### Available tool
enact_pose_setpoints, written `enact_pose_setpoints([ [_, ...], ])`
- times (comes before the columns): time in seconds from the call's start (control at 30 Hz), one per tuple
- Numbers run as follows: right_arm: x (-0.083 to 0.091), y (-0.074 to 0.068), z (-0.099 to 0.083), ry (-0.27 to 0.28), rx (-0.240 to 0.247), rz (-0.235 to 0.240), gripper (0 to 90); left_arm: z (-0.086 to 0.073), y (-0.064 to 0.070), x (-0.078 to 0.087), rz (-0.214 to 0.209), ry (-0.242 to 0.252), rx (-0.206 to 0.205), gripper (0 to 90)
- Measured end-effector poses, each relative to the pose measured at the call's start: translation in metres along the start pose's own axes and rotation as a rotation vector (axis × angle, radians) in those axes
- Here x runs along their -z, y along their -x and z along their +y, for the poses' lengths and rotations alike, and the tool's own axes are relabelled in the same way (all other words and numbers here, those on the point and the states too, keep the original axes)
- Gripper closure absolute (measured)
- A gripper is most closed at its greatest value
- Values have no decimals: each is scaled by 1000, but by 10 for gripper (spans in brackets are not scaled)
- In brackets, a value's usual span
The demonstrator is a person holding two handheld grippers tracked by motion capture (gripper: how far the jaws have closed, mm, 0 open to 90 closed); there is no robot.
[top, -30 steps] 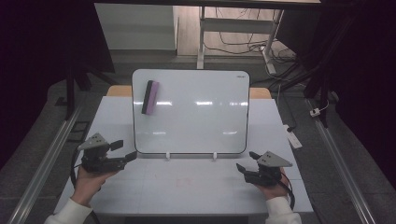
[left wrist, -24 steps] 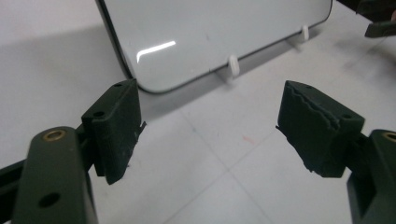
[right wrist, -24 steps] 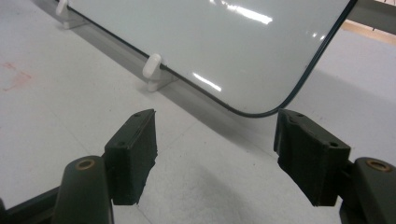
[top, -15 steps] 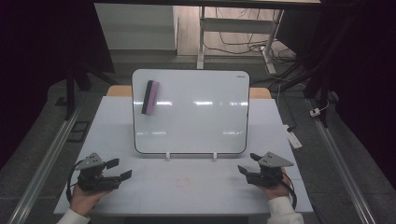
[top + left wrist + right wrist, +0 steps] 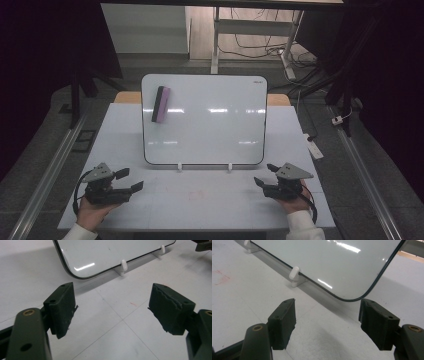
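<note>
High view is showing the left gripper (image 5: 131,180) and right gripper (image 5: 265,175) resting spread and empty before the propped whiteboard (image 5: 210,130), whose eraser (image 5: 160,104) is clinging untouched near its upper-left corner.

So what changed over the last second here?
The left claw drew back from the whiteboard's lower left corner toward the table's near edge, open and empty throughout. Nothing was grasped or released. The right claw stayed put, open, near the board's lower right corner. The eraser is unmoved on the board's upper left.
</note>
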State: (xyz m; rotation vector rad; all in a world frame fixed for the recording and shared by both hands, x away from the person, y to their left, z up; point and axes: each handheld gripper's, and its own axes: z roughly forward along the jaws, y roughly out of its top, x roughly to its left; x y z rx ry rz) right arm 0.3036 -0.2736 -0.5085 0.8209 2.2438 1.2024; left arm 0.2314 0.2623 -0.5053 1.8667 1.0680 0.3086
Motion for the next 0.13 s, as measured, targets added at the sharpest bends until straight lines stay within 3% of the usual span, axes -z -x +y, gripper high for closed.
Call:
enact_pose_setpoints([
  [0.13, 0, 0, 0, 1, 3, 1, 295, 0, 0, 0, 1, 0, -5, 226],
])
